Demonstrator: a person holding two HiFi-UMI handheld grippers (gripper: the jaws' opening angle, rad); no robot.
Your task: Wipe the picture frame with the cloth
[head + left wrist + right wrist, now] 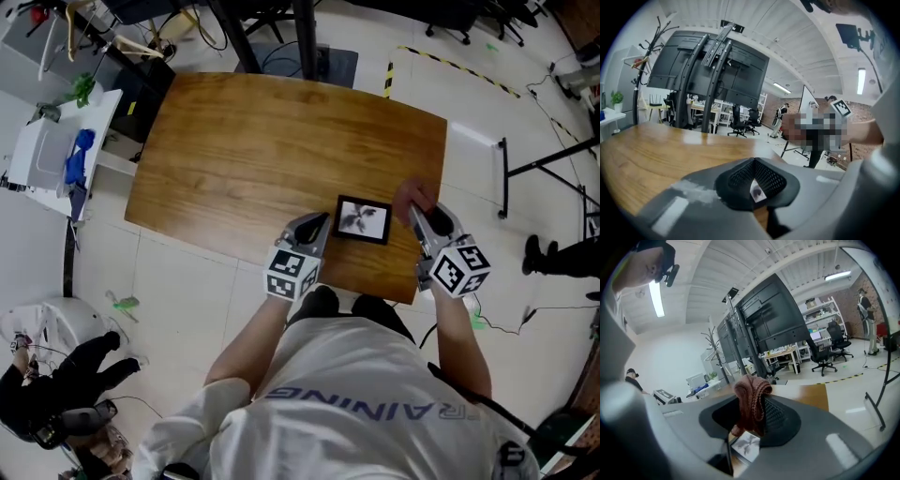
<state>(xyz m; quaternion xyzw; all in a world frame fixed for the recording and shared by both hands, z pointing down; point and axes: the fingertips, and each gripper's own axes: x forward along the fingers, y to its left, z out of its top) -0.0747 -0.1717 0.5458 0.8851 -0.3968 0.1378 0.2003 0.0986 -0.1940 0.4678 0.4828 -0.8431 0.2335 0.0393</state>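
**Both grippers at the frame, cloth in the right one**

In the head view both forearms reach forward from the lower middle of the frame. The left gripper (322,225) has its tip at the left edge of the picture frame (363,219). The right gripper (417,217) sits just right of the frame. The right jaws are clenched on a reddish-brown knitted cloth (752,399), which bunches up above them.

The left jaws are drawn together with nothing between their pads. Only a sliver of the frame (758,192) shows in the gap beneath, so I cannot tell whether the tips press on it. The cloth hides part of the frame (746,445) in the right gripper view.

The frame lies near the lower right edge of the wooden table (262,141). Bare wood stretches away toward the upper left.
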